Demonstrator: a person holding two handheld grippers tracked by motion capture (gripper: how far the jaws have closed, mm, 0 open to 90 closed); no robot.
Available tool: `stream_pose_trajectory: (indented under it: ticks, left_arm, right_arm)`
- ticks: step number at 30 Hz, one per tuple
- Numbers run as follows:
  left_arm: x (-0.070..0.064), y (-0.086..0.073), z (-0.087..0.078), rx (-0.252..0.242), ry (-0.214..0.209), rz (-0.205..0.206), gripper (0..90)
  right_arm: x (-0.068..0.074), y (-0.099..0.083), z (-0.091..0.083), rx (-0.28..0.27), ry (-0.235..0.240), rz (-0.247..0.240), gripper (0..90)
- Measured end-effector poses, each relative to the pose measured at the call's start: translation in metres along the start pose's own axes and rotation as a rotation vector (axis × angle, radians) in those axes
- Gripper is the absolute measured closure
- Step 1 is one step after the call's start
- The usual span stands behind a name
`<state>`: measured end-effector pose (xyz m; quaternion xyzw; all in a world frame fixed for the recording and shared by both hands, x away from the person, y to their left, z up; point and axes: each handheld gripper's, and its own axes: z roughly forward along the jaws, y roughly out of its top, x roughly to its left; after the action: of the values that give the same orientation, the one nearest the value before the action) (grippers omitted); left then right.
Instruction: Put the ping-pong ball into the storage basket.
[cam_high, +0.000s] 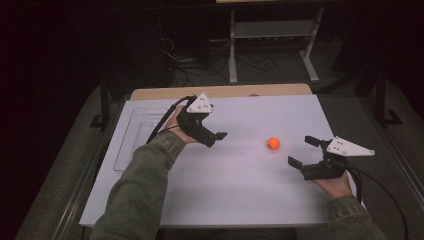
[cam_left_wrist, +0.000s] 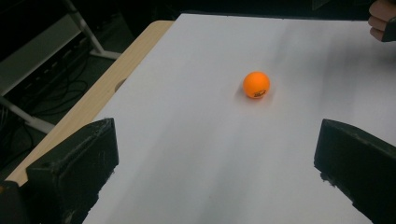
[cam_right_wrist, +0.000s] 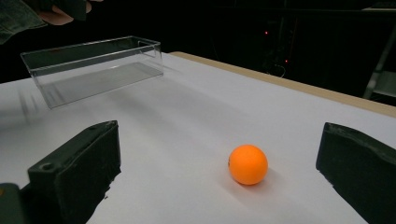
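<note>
An orange ball (cam_high: 273, 143) rests on the white table top (cam_high: 235, 180), right of centre. My left gripper (cam_high: 216, 126) hovers to the ball's left, open and empty, pointing toward it. My right gripper (cam_high: 303, 151) is just right of the ball, also open and empty, its jaws facing left. In the left gripper view the ball (cam_left_wrist: 256, 85) lies well ahead of the wide-spread jaws of the left gripper (cam_left_wrist: 215, 140). In the right gripper view the ball (cam_right_wrist: 248, 164) sits close, almost between the right gripper's (cam_right_wrist: 219, 135) two jaws, nearer the right one.
A clear plastic tray (cam_high: 125, 142) lies on the table's left side, behind the left hand; it looks empty in the right gripper view (cam_right_wrist: 93, 70). A wooden table edge (cam_high: 225, 91) runs along the back. A metal shelf frame (cam_high: 272, 30) and cables stand on the floor beyond.
</note>
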<state>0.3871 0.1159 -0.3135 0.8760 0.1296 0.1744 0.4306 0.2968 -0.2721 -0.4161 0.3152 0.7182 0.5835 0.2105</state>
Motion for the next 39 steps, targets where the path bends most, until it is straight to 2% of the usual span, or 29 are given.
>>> stream_pose_trajectory:
  ticks: [23, 39]
  left_arm:
    - [-0.001, 0.010, 0.022, 0.043, -0.036, 0.024, 0.0]
    - [-0.006, 0.024, 0.046, 0.080, -0.076, 0.059, 0.0]
  right_arm:
    - [0.001, 0.000, 0.001, 0.004, 0.006, 0.003, 0.0]
    - [0.001, -0.001, 0.001, 0.012, 0.009, 0.002, 0.0]
